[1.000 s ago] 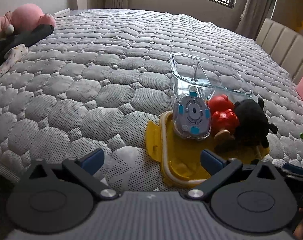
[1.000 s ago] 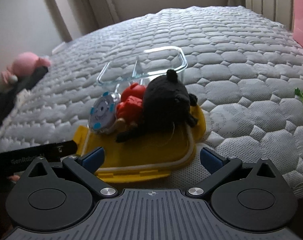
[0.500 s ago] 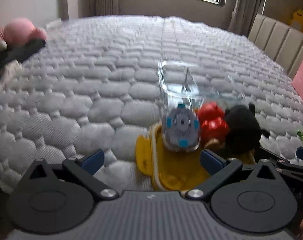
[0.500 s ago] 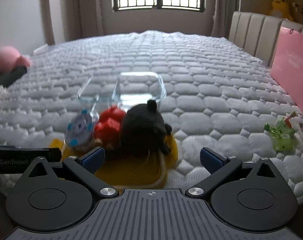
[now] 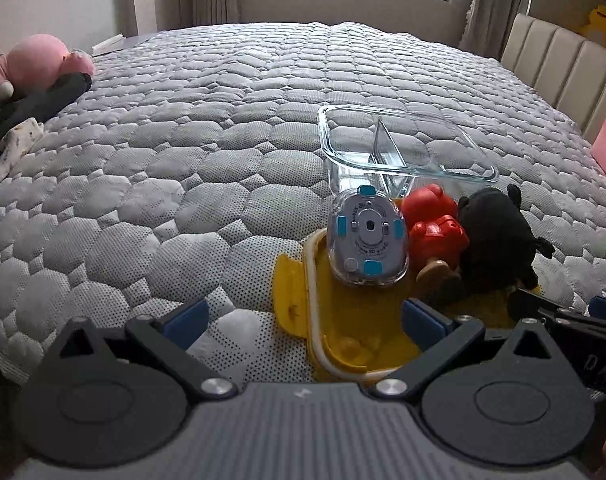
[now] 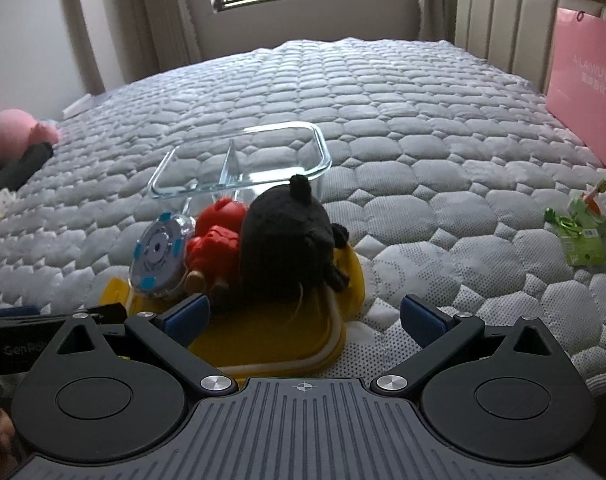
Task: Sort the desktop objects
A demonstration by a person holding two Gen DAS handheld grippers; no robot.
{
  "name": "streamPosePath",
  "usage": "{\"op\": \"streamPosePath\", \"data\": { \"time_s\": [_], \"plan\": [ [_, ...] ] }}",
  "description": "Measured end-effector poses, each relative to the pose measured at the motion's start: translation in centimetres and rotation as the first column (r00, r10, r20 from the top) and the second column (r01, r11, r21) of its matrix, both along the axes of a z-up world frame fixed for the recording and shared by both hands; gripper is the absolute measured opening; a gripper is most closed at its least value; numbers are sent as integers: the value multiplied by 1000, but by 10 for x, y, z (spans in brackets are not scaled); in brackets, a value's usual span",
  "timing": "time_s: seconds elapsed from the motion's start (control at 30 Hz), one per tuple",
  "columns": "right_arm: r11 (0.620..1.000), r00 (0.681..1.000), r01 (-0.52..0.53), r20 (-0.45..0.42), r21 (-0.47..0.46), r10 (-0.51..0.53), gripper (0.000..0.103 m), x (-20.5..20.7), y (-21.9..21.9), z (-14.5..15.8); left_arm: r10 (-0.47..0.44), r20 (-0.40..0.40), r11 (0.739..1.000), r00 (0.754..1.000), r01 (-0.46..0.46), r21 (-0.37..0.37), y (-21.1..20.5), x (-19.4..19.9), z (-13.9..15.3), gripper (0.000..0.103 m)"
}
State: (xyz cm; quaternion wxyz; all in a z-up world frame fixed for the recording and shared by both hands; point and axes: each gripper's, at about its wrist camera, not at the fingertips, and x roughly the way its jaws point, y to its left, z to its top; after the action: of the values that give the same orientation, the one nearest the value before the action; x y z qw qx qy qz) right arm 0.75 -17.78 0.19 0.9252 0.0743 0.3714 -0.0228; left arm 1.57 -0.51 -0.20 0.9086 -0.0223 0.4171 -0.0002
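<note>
With both the left gripper [image 5: 303, 318] and right gripper [image 6: 305, 314] spread wide and empty, the round tape dispenser [image 5: 367, 240], red toy figure [image 5: 435, 232] and black plush [image 6: 287, 240] crowd the yellow lid [image 6: 279, 340] before the empty divided glass container [image 6: 243, 160], so a careless reach could topple the dispenser

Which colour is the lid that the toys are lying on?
The lid is yellow with a pale cream seal ring; the left wrist view shows it best.
</note>
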Motion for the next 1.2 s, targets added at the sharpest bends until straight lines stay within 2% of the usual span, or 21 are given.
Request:
{"op": "streamPosePath", "data": {
  "time_s": [1.0,1.1,1.2],
  "plan": [
    [1000,1000,-3,-30,-4,3,103,9,0,-11,0,-15,1000,1000,1,25,0,13,-10,103],
    [999,999,-32,-15,-38,32,103,11,5,-14,14,9,999,1000,-14,50,1,18,-10,103],
    [997,996,-78,-36,19,79,103,19,5,-21,10,5,999,1000,-10,43,4,25,-12,103]
  ]
}}
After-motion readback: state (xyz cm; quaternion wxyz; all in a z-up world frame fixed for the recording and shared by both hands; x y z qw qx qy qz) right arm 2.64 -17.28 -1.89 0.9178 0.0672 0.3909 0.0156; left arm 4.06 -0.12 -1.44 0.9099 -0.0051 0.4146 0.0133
